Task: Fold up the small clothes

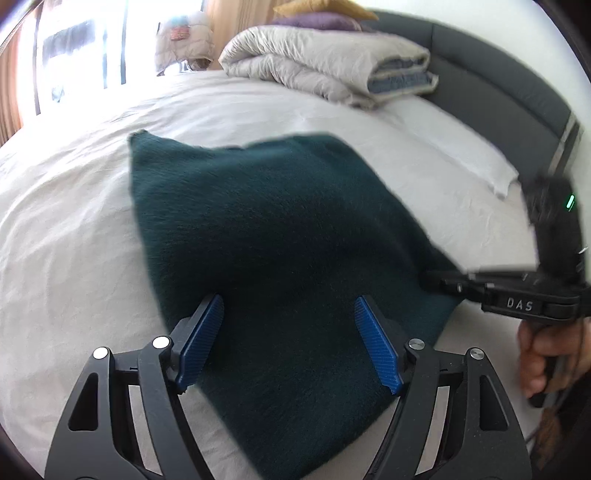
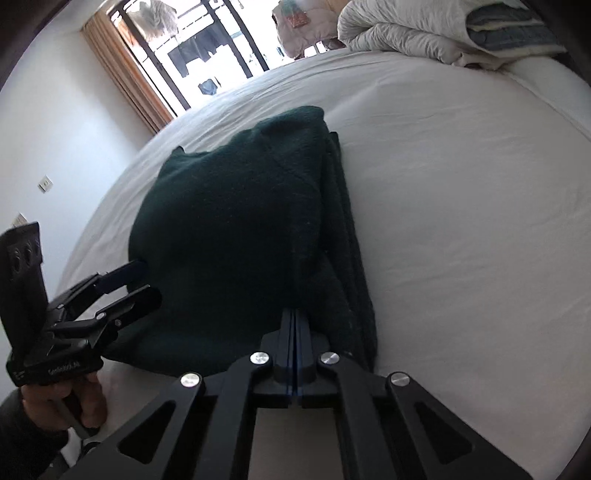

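Observation:
A dark green knit garment [image 1: 280, 236] lies folded on the white bed sheet [image 1: 74, 229]. My left gripper [image 1: 289, 306] is open, its blue pads [image 1: 201, 339] spread over the garment's near part without holding it. My right gripper [image 2: 296, 321] is shut on the garment's [image 2: 229, 229] near right edge, where several layers are stacked. In the left wrist view the right gripper [image 1: 436, 278] comes in from the right at the cloth's edge. In the right wrist view the left gripper [image 2: 144, 280] is open at the cloth's left side.
A folded beige duvet [image 1: 325, 62] and purple and yellow pillows [image 1: 317, 18] lie at the head of the bed by the dark grey headboard [image 1: 498, 85]. A window with a wooden frame [image 2: 125, 74] is behind the bed. The sheet [image 2: 461, 221] extends right of the garment.

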Demonstrator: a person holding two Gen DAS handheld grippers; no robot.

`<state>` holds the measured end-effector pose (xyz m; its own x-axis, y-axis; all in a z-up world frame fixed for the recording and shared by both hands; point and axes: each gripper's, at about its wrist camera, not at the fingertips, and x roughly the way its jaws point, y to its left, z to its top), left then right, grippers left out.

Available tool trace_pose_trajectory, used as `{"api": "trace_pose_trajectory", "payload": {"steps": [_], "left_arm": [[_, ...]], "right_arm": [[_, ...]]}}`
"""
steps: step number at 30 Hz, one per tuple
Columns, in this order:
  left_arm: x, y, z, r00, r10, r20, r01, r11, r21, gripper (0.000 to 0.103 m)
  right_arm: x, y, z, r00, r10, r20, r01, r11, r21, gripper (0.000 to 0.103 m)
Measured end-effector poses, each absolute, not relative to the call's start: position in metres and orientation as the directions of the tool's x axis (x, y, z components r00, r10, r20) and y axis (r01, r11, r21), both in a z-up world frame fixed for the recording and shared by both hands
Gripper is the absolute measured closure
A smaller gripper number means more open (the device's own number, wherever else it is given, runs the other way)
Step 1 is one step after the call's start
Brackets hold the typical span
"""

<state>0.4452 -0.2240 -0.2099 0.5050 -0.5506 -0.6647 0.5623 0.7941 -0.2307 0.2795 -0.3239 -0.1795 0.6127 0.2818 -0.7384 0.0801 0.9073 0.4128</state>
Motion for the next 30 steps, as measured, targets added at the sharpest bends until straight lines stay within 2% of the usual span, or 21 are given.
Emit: {"api": "trace_pose_trajectory", "payload": {"steps": [4, 7, 10, 12, 13, 14, 16, 18, 21, 25, 27, 28, 29, 30], "left_arm": [[0.46, -0.193, -0.183, 0.62, -0.532, -0.577, 0.483, 0.838, -0.254, 0.03], [0.492, -0.21, -0.179, 0.6, -0.493, -0.63, 0.499, 0.846, -0.188, 0.03], [0.524, -0.225, -0.193, 0.568, -0.455, -0.686, 0.488, 0.857, -0.164, 0.03], [0.55, -0.226, -0.211, 0.513, -0.463, -0.723, 0.439, 0.865, -0.243, 0.028], [0.558, -0.225, -0.217, 0.497, -0.467, -0.731, 0.407, 0.87, -0.279, 0.025], [0.565, -0.224, -0.223, 0.481, -0.472, -0.738, 0.386, 0.871, -0.306, 0.021], [0.573, -0.232, -0.231, 0.466, -0.466, -0.752, 0.378, 0.874, -0.307, 0.016], [0.578, -0.237, -0.236, 0.465, -0.457, -0.758, 0.383, 0.876, -0.293, 0.015], [0.585, -0.245, -0.241, 0.464, -0.449, -0.764, 0.383, 0.879, -0.284, 0.011], [0.584, -0.238, -0.247, 0.464, -0.476, -0.747, 0.377, 0.869, -0.32, 0.008], [0.579, -0.222, -0.242, 0.476, -0.512, -0.715, 0.354, 0.856, -0.378, 0.008], [0.575, -0.212, -0.239, 0.492, -0.51, -0.706, 0.33, 0.859, -0.391, 0.008], [0.573, -0.207, -0.235, 0.507, -0.504, -0.699, 0.313, 0.863, -0.396, 0.008], [0.567, -0.197, -0.229, 0.535, -0.5, -0.681, 0.295, 0.866, -0.404, 0.008]], "right_arm": [[0.264, -0.343, -0.166, 0.634, 0.259, -0.729, 0.111, 0.902, 0.418, 0.103], [0.272, -0.333, -0.139, 0.684, 0.245, -0.687, 0.071, 0.915, 0.397, 0.097], [0.301, -0.326, -0.117, 0.704, 0.384, -0.598, -0.032, 0.858, 0.513, 0.097], [0.335, -0.316, -0.112, 0.683, 0.465, -0.563, -0.104, 0.825, 0.555, 0.093], [0.352, -0.319, -0.113, 0.667, 0.49, -0.562, -0.119, 0.814, 0.568, 0.085], [0.373, -0.319, -0.121, 0.653, 0.487, -0.58, -0.089, 0.81, 0.58, 0.079], [0.412, -0.326, -0.146, 0.591, 0.526, -0.611, -0.031, 0.773, 0.634, 0.077], [0.435, -0.339, -0.175, 0.561, 0.477, -0.677, 0.047, 0.798, 0.601, 0.103], [0.432, -0.362, -0.195, 0.578, 0.546, -0.606, 0.071, 0.707, 0.704, 0.103], [0.41, -0.376, -0.194, 0.633, 0.529, -0.564, 0.074, 0.685, 0.725, 0.103], [0.388, -0.389, -0.184, 0.687, 0.489, -0.537, 0.091, 0.676, 0.731, 0.083], [0.386, -0.394, -0.176, 0.712, 0.478, -0.514, 0.085, 0.668, 0.739, 0.051], [0.375, -0.398, -0.167, 0.736, 0.443, -0.512, 0.091, 0.684, 0.724, 0.024], [0.366, -0.4, -0.16, 0.752, 0.4, -0.525, 0.108, 0.71, 0.696, 0.018]]}}
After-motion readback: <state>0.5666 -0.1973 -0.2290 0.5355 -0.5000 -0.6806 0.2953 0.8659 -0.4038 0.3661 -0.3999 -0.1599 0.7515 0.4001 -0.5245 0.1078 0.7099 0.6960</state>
